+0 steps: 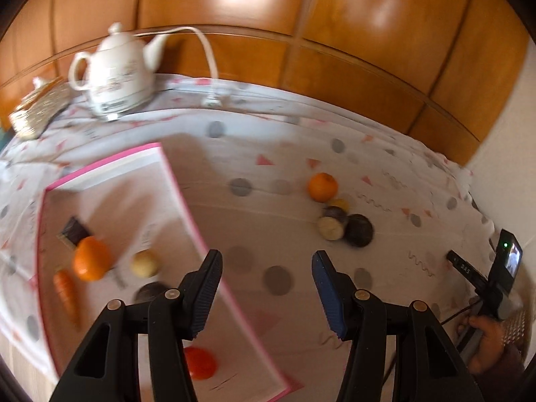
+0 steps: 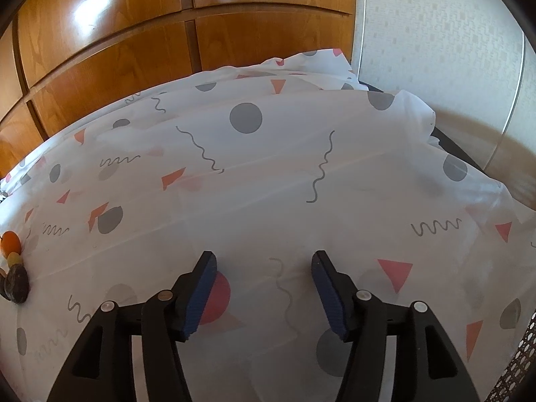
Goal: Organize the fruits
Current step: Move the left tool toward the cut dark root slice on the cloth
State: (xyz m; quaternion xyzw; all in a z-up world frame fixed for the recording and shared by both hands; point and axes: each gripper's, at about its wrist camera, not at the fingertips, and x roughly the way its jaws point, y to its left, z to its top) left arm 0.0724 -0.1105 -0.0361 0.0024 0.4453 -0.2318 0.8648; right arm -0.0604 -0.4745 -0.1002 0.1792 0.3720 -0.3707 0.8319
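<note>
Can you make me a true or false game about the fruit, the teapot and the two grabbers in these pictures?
1. Both grabbers are holding fruit. False: the left gripper and the right gripper are open with nothing between their fingers.
2. A carrot lies in the pink-edged box. True.
3. The teapot is black. False: it is white.
4. One orange sits out on the tablecloth, beside a few dark and pale round fruits. True.
5. The box holds no orange. False: another orange is inside it, next to the carrot.
</note>
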